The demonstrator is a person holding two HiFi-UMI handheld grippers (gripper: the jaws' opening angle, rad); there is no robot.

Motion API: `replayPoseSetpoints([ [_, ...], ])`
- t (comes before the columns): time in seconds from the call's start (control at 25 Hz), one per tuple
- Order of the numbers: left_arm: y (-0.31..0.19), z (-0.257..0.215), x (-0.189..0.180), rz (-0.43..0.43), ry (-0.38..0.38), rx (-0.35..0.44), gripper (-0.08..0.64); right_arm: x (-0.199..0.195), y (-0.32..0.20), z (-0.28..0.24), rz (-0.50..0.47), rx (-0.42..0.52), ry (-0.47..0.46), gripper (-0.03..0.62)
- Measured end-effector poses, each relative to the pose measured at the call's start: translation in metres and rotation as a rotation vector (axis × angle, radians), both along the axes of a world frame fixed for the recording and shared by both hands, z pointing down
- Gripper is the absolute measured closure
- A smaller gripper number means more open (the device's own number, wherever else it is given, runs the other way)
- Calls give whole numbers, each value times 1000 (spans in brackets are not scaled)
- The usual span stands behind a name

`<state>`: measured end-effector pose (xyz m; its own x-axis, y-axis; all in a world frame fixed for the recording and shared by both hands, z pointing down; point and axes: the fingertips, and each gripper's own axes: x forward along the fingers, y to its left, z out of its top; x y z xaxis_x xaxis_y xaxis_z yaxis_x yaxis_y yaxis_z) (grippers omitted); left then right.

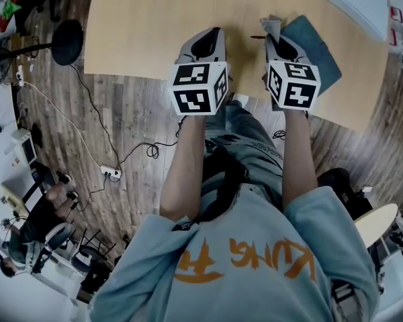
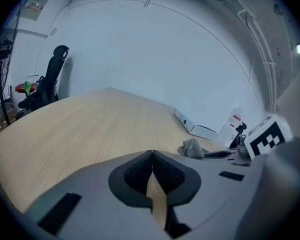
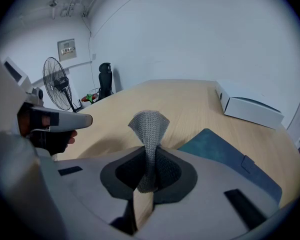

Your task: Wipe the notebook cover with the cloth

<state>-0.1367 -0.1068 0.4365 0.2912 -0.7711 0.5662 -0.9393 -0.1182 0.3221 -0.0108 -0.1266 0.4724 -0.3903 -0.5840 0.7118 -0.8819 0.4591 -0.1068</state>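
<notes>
Overhead, my left claw point(image 1: 209, 37) and right claw point(image 1: 277, 40) sit over the bench point(image 1: 154, 25), with the teal notebook point(image 1: 317, 49) just right of them. In the left gripper view, my left claw is pressed together, empty. In the right gripper view, my right claw pinches the grey cloth point(image 3: 149, 125), which stands upright beside the notebook.

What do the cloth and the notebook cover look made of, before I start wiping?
The cloth: grey woven or knitted fabric, matte; a mesh texture shows. The notebook cover: teal, smooth, matte; perhaps faux leather or coated card, unclear which.
</notes>
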Motion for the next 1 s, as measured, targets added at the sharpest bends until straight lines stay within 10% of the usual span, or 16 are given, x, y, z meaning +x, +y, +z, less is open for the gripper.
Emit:
replayPoseSetpoints([
  [1.0, 3, 3, 12, 24, 7, -12, 543, 11, 8, 10, -4, -37, 37, 563],
])
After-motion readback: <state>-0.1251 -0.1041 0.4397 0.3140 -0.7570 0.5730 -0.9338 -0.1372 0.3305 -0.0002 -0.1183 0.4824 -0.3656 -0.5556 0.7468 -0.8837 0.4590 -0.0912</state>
